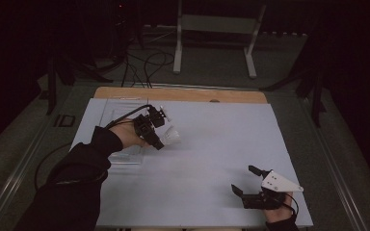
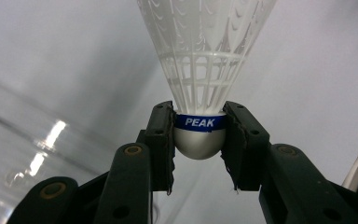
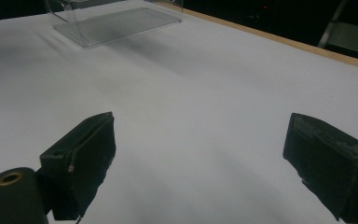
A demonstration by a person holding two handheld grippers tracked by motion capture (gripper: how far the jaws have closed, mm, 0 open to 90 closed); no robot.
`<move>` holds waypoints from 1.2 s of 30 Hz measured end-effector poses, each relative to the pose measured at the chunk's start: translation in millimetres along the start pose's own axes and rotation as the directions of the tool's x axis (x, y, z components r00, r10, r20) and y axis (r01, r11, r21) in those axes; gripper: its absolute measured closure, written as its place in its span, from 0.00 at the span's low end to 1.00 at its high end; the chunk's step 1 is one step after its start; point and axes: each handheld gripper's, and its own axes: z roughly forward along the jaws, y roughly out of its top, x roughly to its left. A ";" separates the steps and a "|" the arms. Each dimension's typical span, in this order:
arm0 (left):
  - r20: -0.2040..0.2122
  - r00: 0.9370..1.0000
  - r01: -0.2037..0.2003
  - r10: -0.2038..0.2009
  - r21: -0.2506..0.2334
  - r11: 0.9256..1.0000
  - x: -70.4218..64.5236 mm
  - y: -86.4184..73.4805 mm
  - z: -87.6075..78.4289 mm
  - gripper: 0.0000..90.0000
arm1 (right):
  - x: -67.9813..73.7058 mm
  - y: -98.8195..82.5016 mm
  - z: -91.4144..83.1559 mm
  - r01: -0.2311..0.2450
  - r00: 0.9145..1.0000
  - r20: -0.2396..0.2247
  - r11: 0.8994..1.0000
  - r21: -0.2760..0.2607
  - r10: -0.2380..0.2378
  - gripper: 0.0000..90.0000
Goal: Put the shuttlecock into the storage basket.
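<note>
White sheet [image 1: 197,163] covers wooden table [image 1: 183,94]; dark room, cabled floor. Left gripper [image 2: 199,135] pinches shuttlecock [image 2: 204,60]; right gripper [image 3: 200,158] jaws spread wide

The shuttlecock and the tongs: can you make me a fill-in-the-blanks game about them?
1. The left tongs pinch the shuttlecock by its rounded ____.
2. The blue band on the shuttlecock says ____.
3. The right tongs are ____, holding nothing above the white table.
4. The clear plastic box sits on the person's ____ side of the table.

Missing words: base; PEAK; open; left
</note>
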 end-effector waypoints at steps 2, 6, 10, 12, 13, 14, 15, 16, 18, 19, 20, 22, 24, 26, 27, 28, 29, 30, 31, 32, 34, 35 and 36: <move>-0.006 1.000 0.009 -0.009 -0.001 1.000 2.6 -3.4 -2.4 0.73 | -0.1 -0.1 0.1 0.000 1.000 -0.002 1.000 0.000 0.000 0.10; -0.009 1.000 0.018 -0.018 -0.004 1.000 5.7 -7.9 -5.5 0.73 | 0.5 0.0 0.8 0.000 1.000 -0.005 1.000 0.001 0.000 0.10; -0.009 1.000 0.029 -0.029 -0.010 1.000 8.8 -13.2 -10.5 0.73 | 0.6 0.3 0.9 0.005 1.000 0.000 1.000 0.003 -0.005 0.10; -0.009 0.999 0.037 -0.037 -0.008 0.999 10.5 -16.3 -13.4 0.73 | 0.4 0.2 0.9 0.003 1.000 -0.003 1.000 0.001 -0.003 0.10; -0.009 0.999 0.040 -0.040 -0.005 0.999 12.2 -19.2 -15.6 0.73 | 0.4 0.1 1.0 0.004 1.000 -0.002 1.000 0.005 -0.004 0.10; -0.009 0.999 0.040 -0.040 -0.005 0.999 12.2 -19.2 -15.6 0.73 | 0.4 0.1 1.0 0.004 1.000 -0.002 1.000 0.005 -0.004 0.10; -0.017 0.999 0.047 -0.047 0.001 0.999 14.5 -22.6 -18.5 0.73 | 0.7 0.1 1.3 0.005 1.000 -0.001 1.000 0.006 -0.005 0.10; -0.017 0.999 0.047 -0.047 0.001 0.999 14.5 -22.6 -18.5 0.73 | 0.9 0.2 1.3 0.005 1.000 0.000 1.000 0.007 -0.005 0.10; -0.028 0.998 0.061 -0.061 0.005 0.998 17.7 -28.0 -22.9 0.73 | 1.0 0.3 1.3 0.005 1.000 -0.001 1.000 0.006 -0.005 0.10; -0.029 0.998 0.063 -0.063 0.004 0.998 18.7 -29.2 -23.7 0.73 | 0.8 0.2 1.3 0.006 1.000 0.000 1.000 0.006 -0.006 0.10; -0.029 0.998 0.063 -0.063 0.004 0.998 18.7 -29.2 -23.7 0.73 | 0.8 0.2 1.3 0.006 1.000 0.000 1.000 0.006 -0.006 0.10; -0.032 0.997 0.077 -0.077 0.005 0.997 20.9 -32.3 -26.4 0.73 | 0.6 0.2 1.1 0.004 1.000 -0.001 1.000 0.005 -0.004 0.10; -0.042 0.996 0.075 -0.074 0.009 0.997 22.0 -33.6 -27.8 0.73 | 0.7 0.2 1.1 0.005 1.000 0.000 1.000 0.005 -0.005 0.10; -0.051 0.994 0.093 -0.093 -0.001 0.996 27.0 -38.3 -37.1 0.73 | 0.6 0.0 1.3 0.004 1.000 0.001 1.000 0.006 -0.004 0.10; -0.051 0.994 0.093 -0.093 -0.001 0.996 27.0 -38.3 -37.1 0.73 | 0.6 0.0 1.3 0.004 1.000 0.001 1.000 0.006 -0.004 0.10; -0.054 0.994 0.100 -0.100 -0.006 0.995 27.9 -40.1 -41.0 0.73 | 0.5 -0.2 1.7 0.002 1.000 0.000 1.000 0.006 -0.002 0.10; -0.057 0.993 0.100 -0.100 -0.008 0.995 27.7 -40.8 -42.8 0.73 | 0.6 0.0 1.6 0.004 1.000 0.001 1.000 0.006 -0.004 0.10; -0.052 0.993 0.104 -0.105 -0.011 0.994 28.5 -41.5 -44.9 0.73 | 0.7 0.1 1.6 0.004 1.000 -0.001 1.000 0.006 -0.004 0.10; -0.057 0.993 0.106 -0.106 -0.011 0.994 28.5 -42.2 -46.3 0.73 | 0.8 0.0 1.8 0.003 1.000 -0.002 1.000 0.006 -0.003 0.10; -0.064 0.993 0.099 -0.099 -0.006 0.995 28.7 -42.9 -47.7 0.73 | 0.8 -0.1 2.0 0.004 1.000 -0.003 1.000 0.007 -0.004 0.10; -0.061 0.992 0.112 -0.113 -0.015 0.994 29.8 -44.7 -50.4 0.73 | 1.0 -0.1 2.1 0.003 1.000 -0.006 1.000 0.008 -0.003 0.10; -0.064 0.992 0.110 -0.111 -0.013 0.994 29.9 -45.7 -51.5 0.73 | 1.1 0.0 2.1 0.006 1.000 -0.003 1.000 0.008 -0.006 0.10; -0.066 0.991 0.114 -0.115 -0.013 0.993 30.5 -46.7 -52.8 0.73 | 1.2 0.1 2.0 0.004 1.000 -0.005 1.000 0.008 -0.004 0.10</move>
